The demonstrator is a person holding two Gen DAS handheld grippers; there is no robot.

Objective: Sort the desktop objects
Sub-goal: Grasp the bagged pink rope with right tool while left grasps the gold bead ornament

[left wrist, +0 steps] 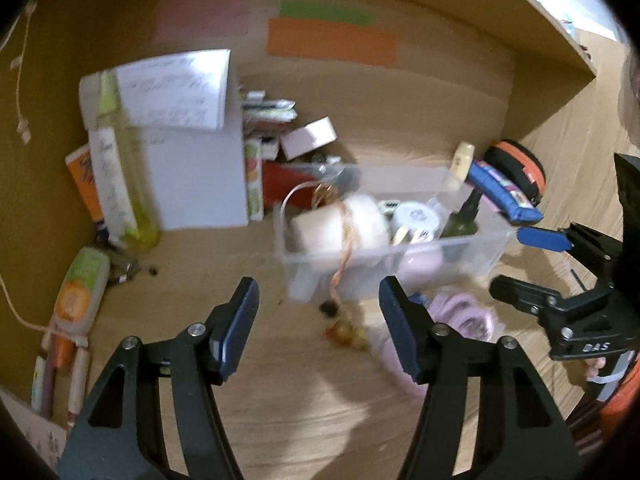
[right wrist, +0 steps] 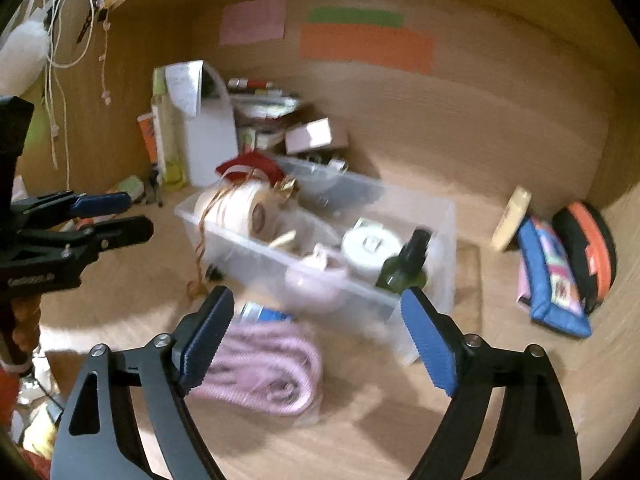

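While both grippers hover over the cluttered desk [right wrist: 520,400], the pink cable [right wrist: 260,364] coiled in front of the clear bin [right wrist: 436,248] looks like the next item to sort. It lies on the wood just before the bin's near wall, directly under the right gripper [right wrist: 320,336], its coil running left to right across that gripper's line of reach. Right fingers [right wrist: 430,340] stand wide apart with nothing between them. Left gripper [left wrist: 320,320] is about half open and also empty; from it the cable [left wrist: 460,316] lies low and to the right, beyond its right finger. By this reading the right hand is better placed, needing only to drop straight down. Already in the bin: a cream roll [right wrist: 240,208], a white disc [right wrist: 372,248] and a green bottle [right wrist: 404,264]
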